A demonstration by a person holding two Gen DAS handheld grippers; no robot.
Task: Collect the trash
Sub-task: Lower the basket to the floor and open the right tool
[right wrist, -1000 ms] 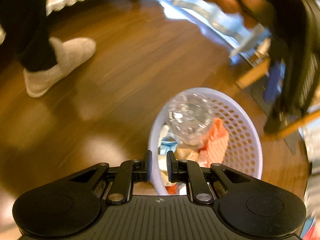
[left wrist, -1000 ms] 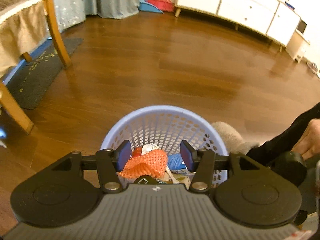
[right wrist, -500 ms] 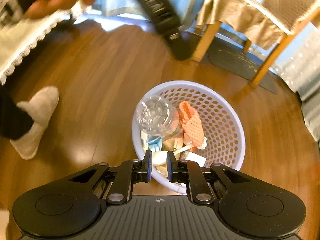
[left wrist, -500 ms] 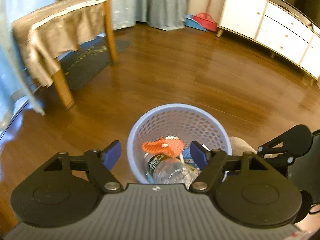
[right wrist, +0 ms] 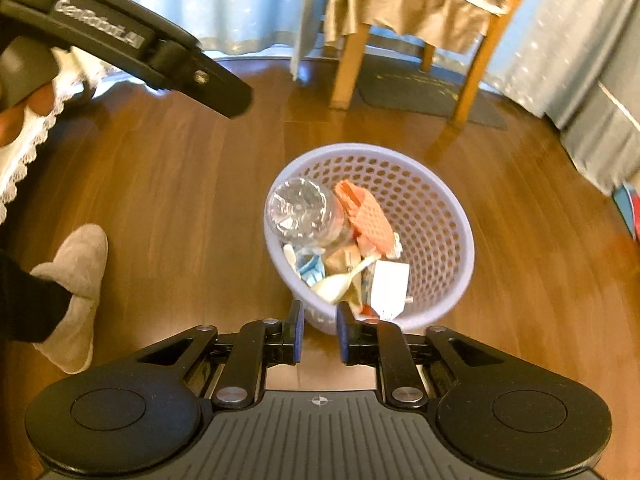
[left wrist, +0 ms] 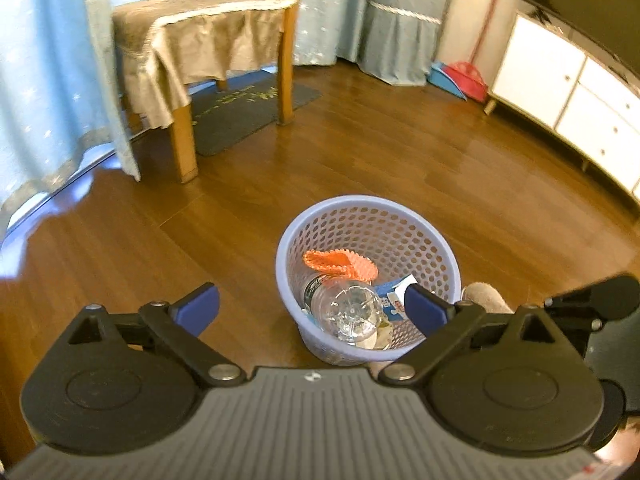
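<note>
A lilac perforated waste basket (left wrist: 400,220) (right wrist: 436,208) stands on the wooden floor and holds trash: a clear plastic bottle (left wrist: 348,312) (right wrist: 300,212), an orange foam net (left wrist: 340,262) (right wrist: 368,216), a carton (right wrist: 386,288) and wrappers. My left gripper (left wrist: 312,306) hangs above and to the left of the basket, its jaws opening wide with nothing between them. My right gripper (right wrist: 318,330) hovers over the basket's near rim, its jaws opening a little, nothing gripped. The left gripper's body (right wrist: 120,40) shows at the upper left of the right wrist view.
A wooden chair (left wrist: 208,52) (right wrist: 420,12) with a beige cover stands beyond the basket on a dark mat (left wrist: 248,116). Blue curtains (left wrist: 48,80) hang behind. A white cabinet (left wrist: 572,88) lines the right wall. A person's slippered foot (right wrist: 72,292) rests left of the basket.
The orange net left the left gripper and the bottle dropped into the basket. Both grippers rose and rolled; the left jaws spread wide, the right jaws parted slightly.
</note>
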